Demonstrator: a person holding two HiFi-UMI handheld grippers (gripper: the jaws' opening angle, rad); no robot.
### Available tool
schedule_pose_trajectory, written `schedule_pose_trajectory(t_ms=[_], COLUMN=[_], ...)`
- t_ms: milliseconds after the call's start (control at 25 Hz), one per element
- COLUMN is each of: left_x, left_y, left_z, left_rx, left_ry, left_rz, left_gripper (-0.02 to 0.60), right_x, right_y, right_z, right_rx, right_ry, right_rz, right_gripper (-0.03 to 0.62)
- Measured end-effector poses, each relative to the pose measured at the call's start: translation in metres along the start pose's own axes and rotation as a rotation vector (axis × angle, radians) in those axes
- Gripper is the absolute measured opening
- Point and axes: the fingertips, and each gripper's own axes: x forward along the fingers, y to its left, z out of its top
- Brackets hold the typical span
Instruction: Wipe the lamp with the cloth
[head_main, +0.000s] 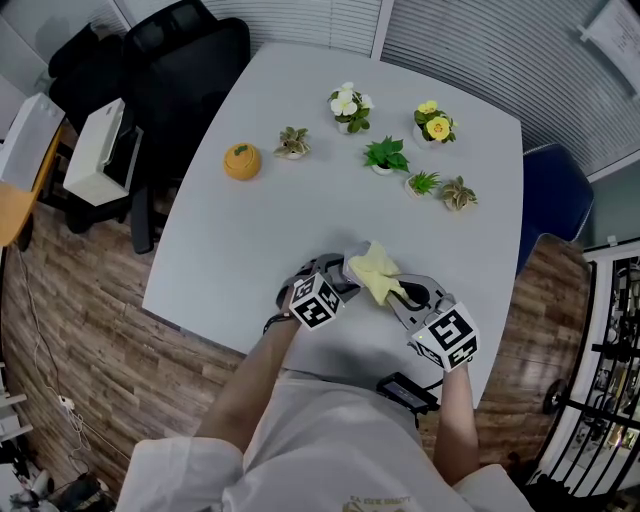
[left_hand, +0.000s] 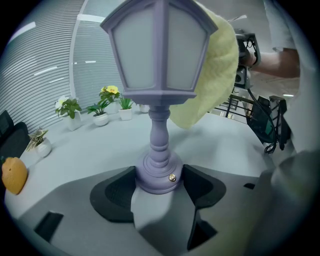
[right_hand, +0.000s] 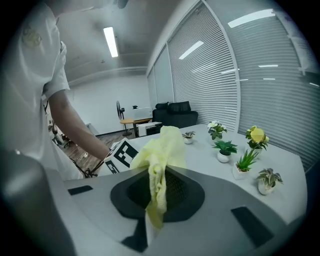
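A lilac lantern-shaped lamp stands upright on the grey table. My left gripper is shut on its round base, one dark pad against each side. A yellow cloth hangs over the lantern's right side. In the head view the cloth covers the lamp between the left gripper and the right gripper. The right gripper is shut on a bunched fold of the cloth, which rises up past its jaws.
Several small potted plants and an orange pumpkin-like ornament sit at the table's far side. A black device lies at the near edge. A black chair and a white box stand to the left.
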Motion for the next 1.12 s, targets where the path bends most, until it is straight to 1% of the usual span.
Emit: schedule_pose_trajectory(t_ms=[200, 400, 640, 760, 920, 1120], left_x=[0.001, 0.000, 0.000, 0.001, 0.001, 0.000], left_y=[0.000, 0.000, -0.001, 0.000, 0.000, 0.000], left_z=[0.000, 0.000, 0.000, 0.000, 0.000, 0.000], left_rx=[-0.001, 0.001, 0.001, 0.000, 0.002, 0.003], left_ry=[0.000, -0.002, -0.003, -0.002, -0.004, -0.006], left_rz=[0.000, 0.000, 0.002, 0.000, 0.003, 0.002], left_gripper=[0.306, 0.305, 0.305, 0.305, 0.306, 0.307], right_x=[0.000, -0.001, 0.013, 0.022, 0.033, 0.044], right_y=[-0.006, -0.020, -0.037, -0.044, -0.051, -0.058], right_z=[-0.006, -0.019, -0.021, -0.018, -0.017, -0.019], right_rx=[0.120, 0.176, 0.260, 0.332, 0.449, 0.508], right_ry=[-0.059, -0.042, -0.066, -0.105, -0.168, -0.183], right_rz=[0.009, -0.052, -0.097, -0.088, -0.045, -0.030], right_gripper=[0.026, 0.026, 0.026, 0.026, 0.026, 0.026])
